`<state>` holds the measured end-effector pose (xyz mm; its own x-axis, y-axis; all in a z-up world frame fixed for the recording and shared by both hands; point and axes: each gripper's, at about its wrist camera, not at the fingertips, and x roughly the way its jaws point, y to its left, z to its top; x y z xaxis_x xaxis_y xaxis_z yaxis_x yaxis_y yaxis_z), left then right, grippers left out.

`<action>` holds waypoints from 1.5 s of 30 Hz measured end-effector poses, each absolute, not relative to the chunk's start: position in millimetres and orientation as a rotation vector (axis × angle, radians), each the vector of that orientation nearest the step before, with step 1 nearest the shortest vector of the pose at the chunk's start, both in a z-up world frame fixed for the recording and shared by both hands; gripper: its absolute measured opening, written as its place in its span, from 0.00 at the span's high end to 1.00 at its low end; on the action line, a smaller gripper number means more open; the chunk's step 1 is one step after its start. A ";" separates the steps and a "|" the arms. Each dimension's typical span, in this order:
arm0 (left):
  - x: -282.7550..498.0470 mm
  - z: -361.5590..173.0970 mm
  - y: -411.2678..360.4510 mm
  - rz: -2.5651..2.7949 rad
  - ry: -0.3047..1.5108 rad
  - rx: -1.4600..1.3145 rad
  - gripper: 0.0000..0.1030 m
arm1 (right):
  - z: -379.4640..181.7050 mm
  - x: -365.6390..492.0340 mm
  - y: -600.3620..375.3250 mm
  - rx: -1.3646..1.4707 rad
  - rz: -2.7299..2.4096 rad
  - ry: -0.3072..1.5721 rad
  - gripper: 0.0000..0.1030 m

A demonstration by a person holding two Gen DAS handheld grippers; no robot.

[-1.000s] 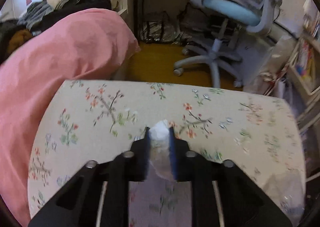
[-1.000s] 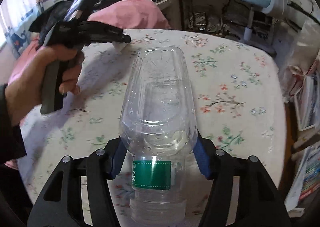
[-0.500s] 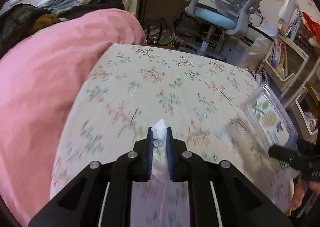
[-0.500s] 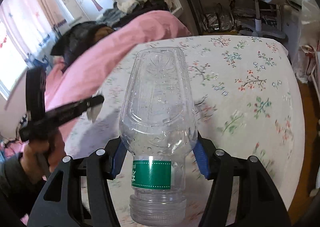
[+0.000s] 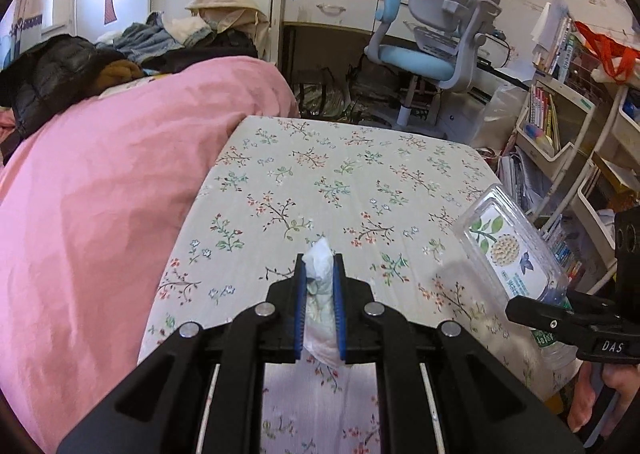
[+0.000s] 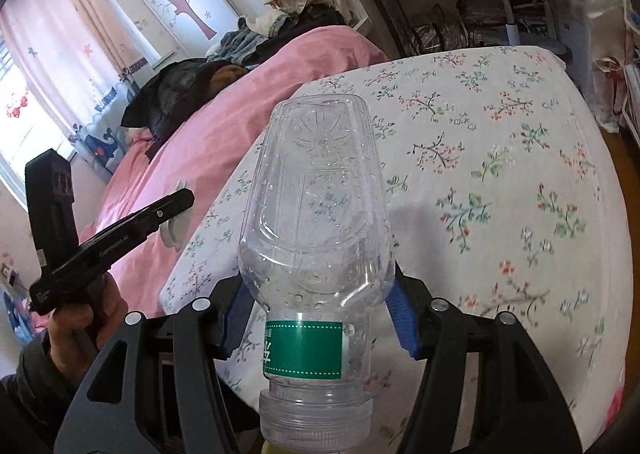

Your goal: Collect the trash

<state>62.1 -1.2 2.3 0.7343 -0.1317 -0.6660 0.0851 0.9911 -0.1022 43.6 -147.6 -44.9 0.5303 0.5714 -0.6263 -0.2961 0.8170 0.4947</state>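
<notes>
Left gripper [image 5: 319, 282] jaws still clamp tissue [image 5: 320, 296], pulled back; right gripper [image 6: 316, 318] keeps bottle [image 6: 316, 230].

Both wrist views close, angled down over floral bed [image 5: 360, 181].

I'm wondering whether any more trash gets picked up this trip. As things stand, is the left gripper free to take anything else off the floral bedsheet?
Probably not: the left gripper is shut on a crumpled white tissue, so its jaws are occupied. The floral bedsheet shows no other trash.
</notes>
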 end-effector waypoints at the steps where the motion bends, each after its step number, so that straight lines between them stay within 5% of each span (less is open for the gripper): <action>1: 60.6 2.9 -2.2 -0.120 0.734 -0.062 0.88 | -45.5 41.9 -148.6 0.353 0.531 0.867 0.45; 45: 25.0 -0.8 9.4 -0.138 0.700 -0.156 0.88 | -85.9 15.0 -148.4 0.150 0.300 0.915 0.44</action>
<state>25.0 9.4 -0.8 0.7568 -0.1782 -0.6288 0.0736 0.9792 -0.1889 15.0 -148.4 -85.9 0.5721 0.3183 -0.7559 -0.1915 0.9480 0.2543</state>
